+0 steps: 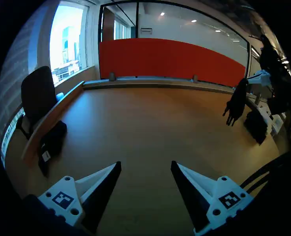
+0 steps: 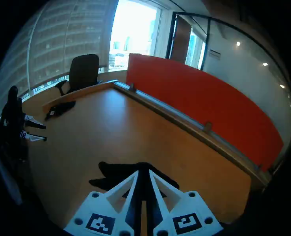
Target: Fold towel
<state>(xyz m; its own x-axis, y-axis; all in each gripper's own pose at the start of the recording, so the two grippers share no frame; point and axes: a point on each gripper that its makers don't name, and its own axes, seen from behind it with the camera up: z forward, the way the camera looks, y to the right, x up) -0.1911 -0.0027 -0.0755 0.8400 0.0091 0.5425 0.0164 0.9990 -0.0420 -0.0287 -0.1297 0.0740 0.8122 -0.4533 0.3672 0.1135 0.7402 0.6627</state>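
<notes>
The towel (image 1: 235, 104) is a black cloth. It hangs over the right side of the wooden table (image 1: 153, 118) from my right gripper (image 1: 248, 81). In the right gripper view the same towel (image 2: 113, 173) spreads dark beneath my right gripper (image 2: 144, 172), whose fingers are closed together on it. My left gripper (image 1: 145, 164) is open above bare tabletop with nothing between its fingers. It also appears at the left of the right gripper view (image 2: 43, 132), held by a dark-sleeved hand (image 2: 11, 118).
A black bundle with a white tag (image 1: 52, 142) lies at the table's left edge, by a black office chair (image 1: 37, 94). Another dark object (image 1: 256, 126) sits at the right. A red partition (image 1: 169, 59) runs along the table's far edge.
</notes>
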